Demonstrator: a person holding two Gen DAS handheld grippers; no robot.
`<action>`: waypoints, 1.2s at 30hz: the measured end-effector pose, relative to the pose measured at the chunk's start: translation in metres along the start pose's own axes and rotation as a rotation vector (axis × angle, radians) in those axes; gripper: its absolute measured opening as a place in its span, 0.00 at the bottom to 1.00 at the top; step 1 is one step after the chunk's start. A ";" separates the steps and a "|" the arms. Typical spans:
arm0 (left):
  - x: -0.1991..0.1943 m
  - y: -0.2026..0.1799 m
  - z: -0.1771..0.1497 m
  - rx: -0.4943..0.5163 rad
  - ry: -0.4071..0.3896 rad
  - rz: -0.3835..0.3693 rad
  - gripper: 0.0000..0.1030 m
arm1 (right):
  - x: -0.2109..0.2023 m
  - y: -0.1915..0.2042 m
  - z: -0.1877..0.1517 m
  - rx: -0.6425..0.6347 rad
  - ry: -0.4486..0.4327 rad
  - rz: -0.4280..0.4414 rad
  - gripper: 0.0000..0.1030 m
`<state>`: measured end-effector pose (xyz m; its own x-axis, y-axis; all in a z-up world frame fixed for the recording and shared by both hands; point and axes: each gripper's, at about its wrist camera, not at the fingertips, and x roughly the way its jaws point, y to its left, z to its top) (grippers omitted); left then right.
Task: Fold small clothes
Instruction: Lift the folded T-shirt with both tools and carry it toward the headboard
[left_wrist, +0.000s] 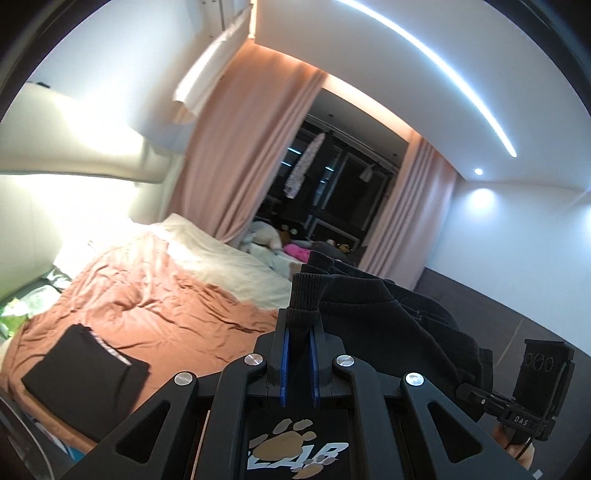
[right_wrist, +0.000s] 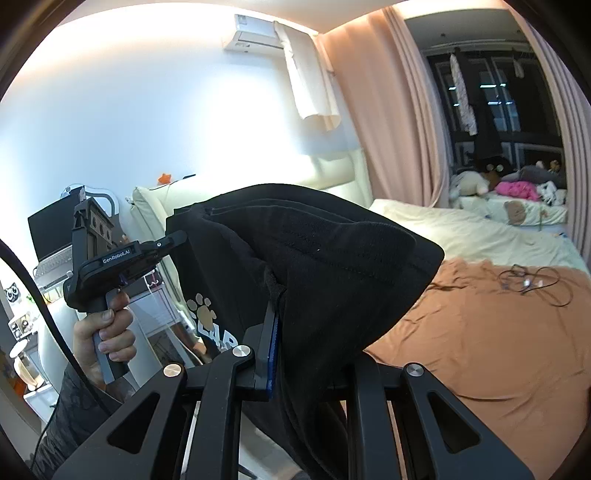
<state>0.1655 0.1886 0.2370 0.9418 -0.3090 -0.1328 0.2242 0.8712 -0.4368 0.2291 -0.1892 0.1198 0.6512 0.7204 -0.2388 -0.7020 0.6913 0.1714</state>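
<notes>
Left tongs (left_wrist: 298, 325) clamp black sweatshirt (left_wrist: 388, 317) cuff | right tongs (right_wrist: 295, 332) clamp sweatshirt, 1 finger hidden

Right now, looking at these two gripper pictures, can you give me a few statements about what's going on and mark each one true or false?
1. Both grippers are clamped on the same black garment. True: the left gripper pinches a ribbed edge of it, and the right gripper is shut on its cloth.
2. The black garment lies flat on the bed. False: it is held up in the air above the brown sheet.
3. A folded black garment already rests on the bed. True.
4. The curtains are drawn fully across the window. False: they are parted, showing dark glass.
5. A tangled cable lies on the bed. True.
</notes>
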 end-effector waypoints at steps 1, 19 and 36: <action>-0.001 0.008 0.001 -0.002 -0.001 0.009 0.09 | 0.009 -0.001 0.002 -0.001 0.003 0.010 0.11; -0.029 0.152 0.041 -0.023 -0.016 0.197 0.08 | 0.148 0.001 0.008 0.035 0.094 0.157 0.11; -0.041 0.281 0.048 -0.071 -0.018 0.328 0.08 | 0.223 0.030 0.004 0.033 0.189 0.207 0.11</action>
<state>0.2018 0.4645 0.1627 0.9652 -0.0088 -0.2615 -0.1096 0.8940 -0.4344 0.3548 -0.0077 0.0759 0.4276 0.8251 -0.3693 -0.8026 0.5345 0.2648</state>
